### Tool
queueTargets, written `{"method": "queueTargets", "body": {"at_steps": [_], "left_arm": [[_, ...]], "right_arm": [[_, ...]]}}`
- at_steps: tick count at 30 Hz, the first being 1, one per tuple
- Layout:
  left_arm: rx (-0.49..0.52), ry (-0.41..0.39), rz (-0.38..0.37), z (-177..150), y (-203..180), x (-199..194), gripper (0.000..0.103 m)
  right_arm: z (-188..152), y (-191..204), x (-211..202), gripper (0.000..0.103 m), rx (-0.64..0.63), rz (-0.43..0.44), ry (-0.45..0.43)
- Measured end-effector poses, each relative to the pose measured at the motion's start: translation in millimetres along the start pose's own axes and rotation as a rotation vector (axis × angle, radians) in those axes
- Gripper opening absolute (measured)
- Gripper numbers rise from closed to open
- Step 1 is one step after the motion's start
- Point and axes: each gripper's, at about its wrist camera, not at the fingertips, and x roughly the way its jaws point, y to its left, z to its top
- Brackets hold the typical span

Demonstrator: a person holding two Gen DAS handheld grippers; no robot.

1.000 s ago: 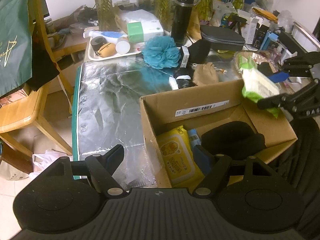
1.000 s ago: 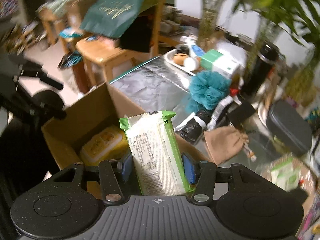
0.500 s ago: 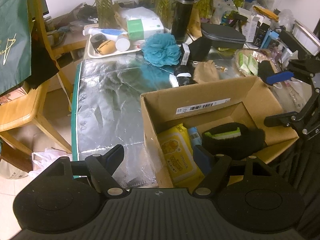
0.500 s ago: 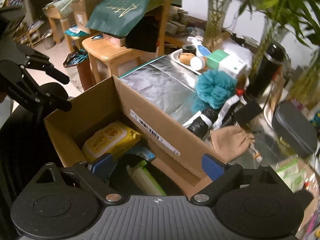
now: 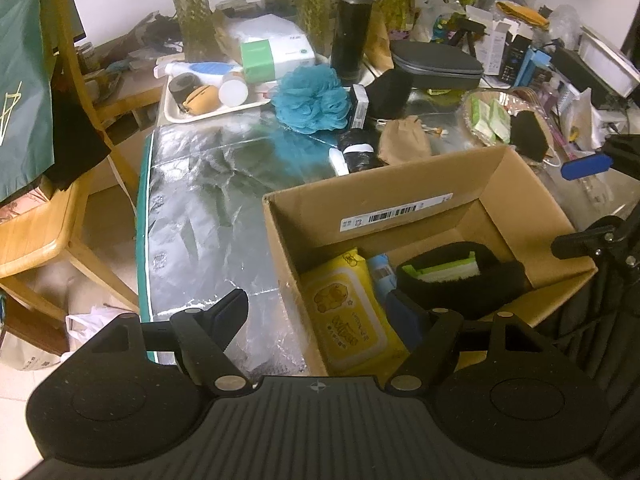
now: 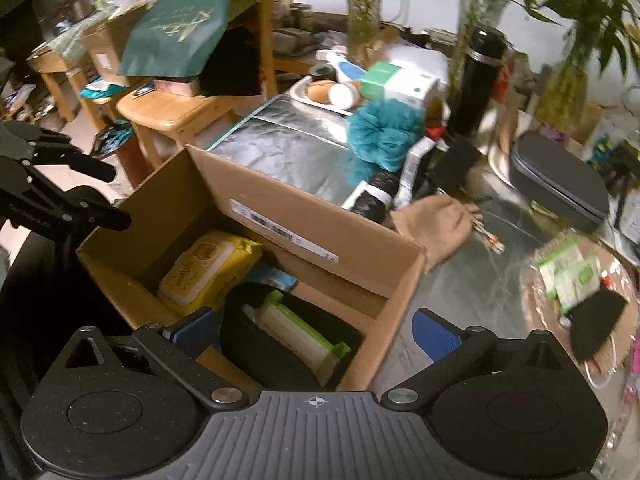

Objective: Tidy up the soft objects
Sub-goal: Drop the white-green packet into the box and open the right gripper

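An open cardboard box [image 5: 404, 210] [image 6: 288, 216] stands on the foil-covered table. Inside lie a yellow wipes pack [image 5: 346, 304] [image 6: 208, 266] and a green-and-white tissue pack [image 5: 444, 270] [image 6: 298, 328], which rests on a black soft item [image 5: 480, 284]. My right gripper [image 6: 316, 332] [image 5: 582, 204] hovers over the box's near right corner, its jaws opening wide, and nothing is pressed between its pads. My left gripper [image 5: 316, 312] [image 6: 60, 184] stands open astride the box's left wall. A teal bath pouf [image 5: 310, 100] [image 6: 384, 134] and a tan pouch [image 5: 404, 140] [image 6: 436, 224] lie beyond the box.
A wicker tray [image 5: 472, 120] [image 6: 532, 292] with green packs and a black sponge sits right of the box. A white tray [image 5: 176, 114], a black flask [image 5: 352, 28], a grey case [image 5: 436, 64] and vases crowd the back. A wooden chair [image 5: 36, 232] stands to the left.
The right gripper let go of the green-and-white pack, which now lies in the box on the black item. Its jaws spread wide and it shifted right. The left gripper stayed put.
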Motion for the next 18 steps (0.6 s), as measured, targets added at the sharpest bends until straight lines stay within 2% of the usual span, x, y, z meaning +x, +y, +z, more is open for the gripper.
{"method": "queueTargets", "body": {"at_steps": [11,18], "left_arm": [[0.056,-0.038,0.026,12,-7,2,0.076],[0.023,-0.076,0.020,27,6,2,0.076]], "right_arm": [[1,-22,-5,0.103,0.076,-0.059,-0.015],[9,-35,-5,0.103,0.118,-0.076,-0.032]]}}
